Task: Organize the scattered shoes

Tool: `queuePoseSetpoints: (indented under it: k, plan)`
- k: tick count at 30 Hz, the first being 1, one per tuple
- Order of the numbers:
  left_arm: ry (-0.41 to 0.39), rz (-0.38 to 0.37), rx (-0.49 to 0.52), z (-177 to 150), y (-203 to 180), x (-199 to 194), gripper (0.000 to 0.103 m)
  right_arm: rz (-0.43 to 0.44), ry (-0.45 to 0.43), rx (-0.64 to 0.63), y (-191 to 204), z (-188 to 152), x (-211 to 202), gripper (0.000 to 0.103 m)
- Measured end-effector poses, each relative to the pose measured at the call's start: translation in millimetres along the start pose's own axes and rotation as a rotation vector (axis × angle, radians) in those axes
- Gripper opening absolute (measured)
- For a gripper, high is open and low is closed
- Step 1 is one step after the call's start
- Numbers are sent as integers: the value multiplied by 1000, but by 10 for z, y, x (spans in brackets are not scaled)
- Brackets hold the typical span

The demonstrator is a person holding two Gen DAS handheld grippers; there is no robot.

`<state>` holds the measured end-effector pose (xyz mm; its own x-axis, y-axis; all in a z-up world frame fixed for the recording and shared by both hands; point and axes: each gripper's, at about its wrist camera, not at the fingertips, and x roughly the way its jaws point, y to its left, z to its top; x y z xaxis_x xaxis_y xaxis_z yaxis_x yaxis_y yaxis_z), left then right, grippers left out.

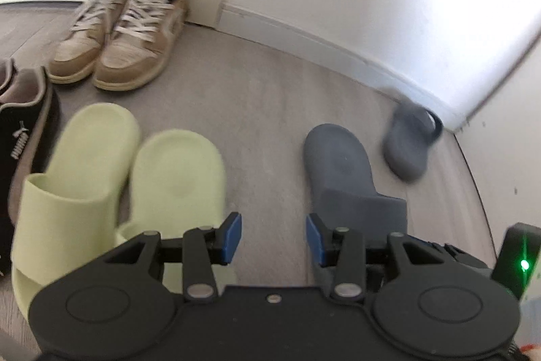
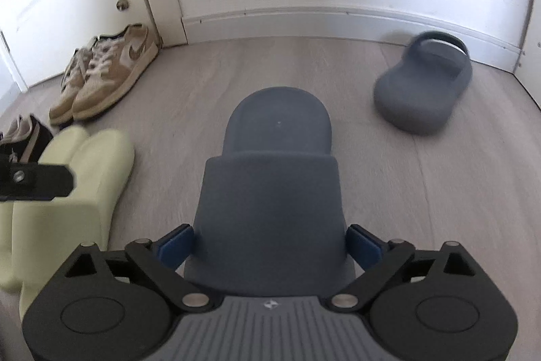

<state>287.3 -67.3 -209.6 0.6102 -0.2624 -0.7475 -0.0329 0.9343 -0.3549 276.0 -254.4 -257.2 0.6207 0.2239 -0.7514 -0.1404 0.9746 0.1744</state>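
Grey wood floor (image 2: 189, 83) carries a matte slate-blue slide (image 2: 274, 192), toe toward the baseboard, its strap between the spread right tongs (image 2: 270, 246); contact is unclear. Left tongs (image 1: 274, 237) hang spread, empty. Its mate (image 2: 422, 87) is blurred.

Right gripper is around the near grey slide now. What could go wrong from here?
The right gripper straddles the near grey slide at its wide strap; whether the pads actually press it is unclear, so it may slip when moved. Its mate, the far grey slide, lies tipped by the baseboard and may need righting. The open left gripper hangs beside the green slides and could bump them.
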Motion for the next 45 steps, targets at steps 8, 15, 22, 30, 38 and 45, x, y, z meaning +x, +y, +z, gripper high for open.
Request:
queuePoseSetpoints:
  k: [8,15,22,30,38,45]
  plan:
    - [-22,21,-25,87,174,-28,43,50,-55,33,296,743,699,90]
    - [-38,45,-105,201,418,39,43,96,-81,38,731,1214,1215,89]
    - [-36,87,-125,276,570,106,43,178,-97,63,964,1379,1431,87]
    - [-30,94,23,270,226,231,46,192,-211,290,281,1127,965,89]
    - [-40,-61,141,288,-770,1002,50,-203,-258,498,-1380,463,135,92]
    - [-83,-168,247,488,-1850,2028,50,-423,-291,598,-2273,131,-323,92]
